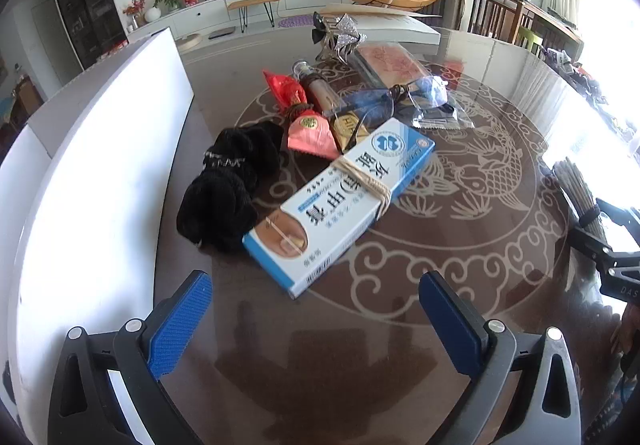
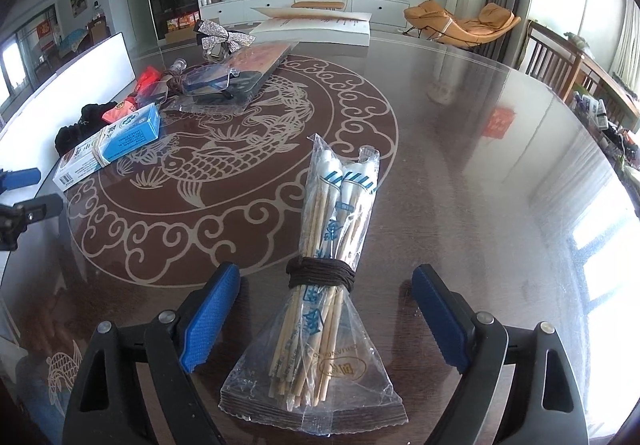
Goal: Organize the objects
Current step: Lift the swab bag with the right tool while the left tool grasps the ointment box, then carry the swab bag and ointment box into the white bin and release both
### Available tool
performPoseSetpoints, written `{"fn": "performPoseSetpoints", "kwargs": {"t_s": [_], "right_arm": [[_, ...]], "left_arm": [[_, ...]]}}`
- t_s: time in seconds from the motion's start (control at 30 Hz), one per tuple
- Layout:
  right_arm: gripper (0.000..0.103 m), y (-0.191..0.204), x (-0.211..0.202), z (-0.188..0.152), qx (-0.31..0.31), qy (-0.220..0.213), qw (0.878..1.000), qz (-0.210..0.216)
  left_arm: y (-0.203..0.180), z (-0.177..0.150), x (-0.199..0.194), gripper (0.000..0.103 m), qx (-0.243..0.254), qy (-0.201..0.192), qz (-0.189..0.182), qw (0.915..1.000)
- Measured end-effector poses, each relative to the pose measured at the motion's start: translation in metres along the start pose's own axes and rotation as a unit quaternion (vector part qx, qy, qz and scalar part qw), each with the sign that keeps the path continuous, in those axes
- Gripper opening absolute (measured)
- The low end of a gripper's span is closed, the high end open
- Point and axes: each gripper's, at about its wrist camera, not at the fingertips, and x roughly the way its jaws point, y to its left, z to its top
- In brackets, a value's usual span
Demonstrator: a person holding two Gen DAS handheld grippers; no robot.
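Right tongs (image 2: 326, 315) released, chopstick bundle (image 2: 326, 269) lying loose between the pads (lower centre), left tongs (image 1: 316, 315) released over bare desk (image 1: 460, 245).

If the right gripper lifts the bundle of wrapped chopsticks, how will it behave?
The cord-tied bundle of plastic-wrapped wooden chopsticks probably stays stiff at its bound waist. The clear wrappers look slippery. The flared loose ends may sag or splay. The open right gripper straddles it.

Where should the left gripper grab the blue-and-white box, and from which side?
Grip the box across its narrow width, probably on the near half below the string band, coming down from above. It lies flat and slanted on the table, with the black scrunchie crowding its left edge. The left gripper is open.
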Motion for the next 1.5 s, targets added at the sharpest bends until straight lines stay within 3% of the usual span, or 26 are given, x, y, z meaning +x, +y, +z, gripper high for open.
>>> {"fn": "performPoseSetpoints", "kwargs": {"t_s": [0.17, 0.23, 0.3, 0.33, 0.37, 0.5, 0.53, 0.63, 0.7, 0.73, 0.77, 0.8, 0.83, 0.87, 1.0, 1.1, 1.2, 1.3, 1.4, 1.5], "right_arm": [[0.088, 0.002, -0.001, 0.000, -0.002, -0.001, 1.000, -0.003], [0.088, 0.002, -0.001, 0.000, -0.001, 0.000, 1.000, -0.002], [0.088, 0.002, -0.001, 0.000, 0.000, 0.000, 1.000, 0.000], [0.088, 0.002, -0.001, 0.000, 0.000, 0.000, 1.000, 0.000], [0.088, 0.001, -0.001, -0.001, 0.001, 0.000, 1.000, 0.001], [0.088, 0.001, -0.001, -0.001, 0.001, 0.001, 1.000, 0.004], [0.089, 0.001, -0.001, -0.001, 0.002, 0.001, 1.000, 0.005], [0.097, -0.001, -0.001, 0.000, 0.004, 0.003, 1.000, 0.021], [0.102, -0.002, 0.001, 0.001, 0.002, 0.008, 0.999, 0.040], [0.103, -0.002, 0.002, 0.002, 0.000, 0.013, 0.999, 0.046], [0.101, -0.002, 0.004, 0.005, -0.005, 0.024, 0.999, 0.046], [0.096, -0.001, 0.006, 0.010, -0.011, 0.037, 0.998, 0.044], [0.068, -0.003, 0.005, 0.015, -0.013, 0.044, 0.998, 0.042], [0.032, -0.006, 0.004, 0.021, -0.012, 0.046, 0.998, 0.040], [0.029, -0.016, 0.005, 0.034, 0.017, 0.075, 0.996, 0.050], [0.029, -0.006, -0.015, 0.041, 0.022, 0.057, 0.995, 0.077], [0.029, 0.020, -0.044, 0.061, 0.030, 0.027, 0.992, 0.120], [0.029, 0.072, -0.074, 0.086, 0.004, -0.003, 0.986, 0.169], [0.029, 0.143, -0.101, 0.110, -0.035, -0.029, 0.972, 0.229], [0.029, 0.221, -0.120, 0.127, -0.074, -0.048, 0.954, 0.285]], "left_arm": [[-0.013, 0.032, 0.039, 0.103, 0.048, 0.022, -0.018, 0.9985], [-0.018, 0.033, 0.045, 0.103, 0.052, 0.032, -0.047, 0.9970], [-0.021, 0.028, 0.040, 0.083, 0.045, 0.027, -0.056, 0.9970], [-0.022, 0.023, 0.033, 0.061, 0.033, 0.016, -0.058, 0.9976], [-0.024, 0.016, 0.026, 0.049, 0.024, 0.010, -0.051, 0.9984], [-0.036, -0.001, 0.012, 0.050, 0.017, 0.006, -0.041, 0.9990], [-0.038, 0.001, 0.014, 0.055, 0.016, 0.011, -0.041, 0.9990], [-0.043, 0.013, 0.023, 0.084, 0.019, 0.035, -0.031, 0.9987], [-0.047, 0.016, 0.027, 0.087, 0.032, 0.029, -0.033, 0.9985], [-0.046, 0.016, 0.028, 0.079, 0.029, 0.024, -0.040, 0.9985], [-0.043, 0.016, 0.026, 0.058, 0.020, 0.012, -0.046, 0.9987], [-0.041, 0.014, 0.023, 0.043, 0.016, 0.000, -0.038, 0.9992], [-0.039, 0.011, 0.021, 0.041, 0.010, -0.002, -0.038, 0.9992], [-0.038, 0.007, 0.018, 0.040, 0.008, -0.005, -0.040, 0.9992], [-0.034, -0.019, -0.008, 0.040, -0.001, -0.030, -0.050, 0.9983], [-0.020, -0.032, -0.052, 0.040, -0.040, -0.075, -0.074, 0.9937], [0.001, -0.039, -0.106, 0.040, -0.080, -0.127, -0.094, 0.9842], [0.036, -0.046, -0.156, 0.040, -0.111, -0.170, -0.092, 0.9749], [0.083, -0.053, -0.185, 0.040, -0.133, -0.182, -0.054, 0.9728], [0.140, -0.065, -0.190, 0.040, -0.160, -0.162, 0.009, 0.9738]]}}
